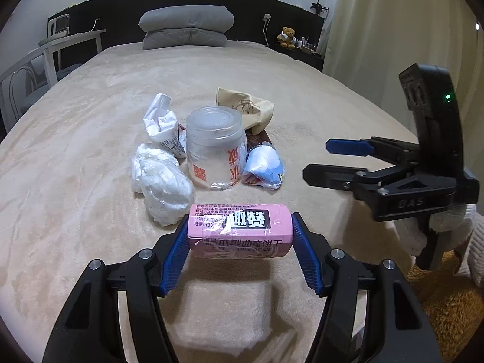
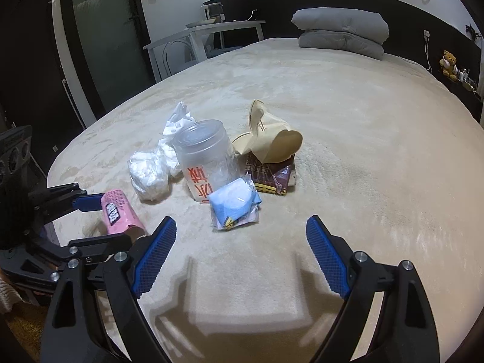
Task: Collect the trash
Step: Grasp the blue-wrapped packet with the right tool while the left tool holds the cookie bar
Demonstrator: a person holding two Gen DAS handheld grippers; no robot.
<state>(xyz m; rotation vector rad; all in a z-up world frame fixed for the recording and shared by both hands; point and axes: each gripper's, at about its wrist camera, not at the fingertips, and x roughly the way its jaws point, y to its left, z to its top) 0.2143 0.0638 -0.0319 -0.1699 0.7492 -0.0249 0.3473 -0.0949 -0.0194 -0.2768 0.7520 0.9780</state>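
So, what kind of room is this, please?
Most likely a bedroom: a wide bed under a beige plush blanket, folded grey bedding against a dark headboard, a brown teddy bear beside it.

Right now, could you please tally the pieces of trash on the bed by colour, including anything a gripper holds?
White: 2, crumpled paper, plastic wad
Clear: 1, cup
Tan: 1, paper bag
Brown: 1, wrapper
Blue: 1, packet
Pink: 1, cookie pack, in the left gripper
Total: 7

I'm looking at a bedroom at home: wide bed, folded grey quilt, teddy bear on the side shelf.
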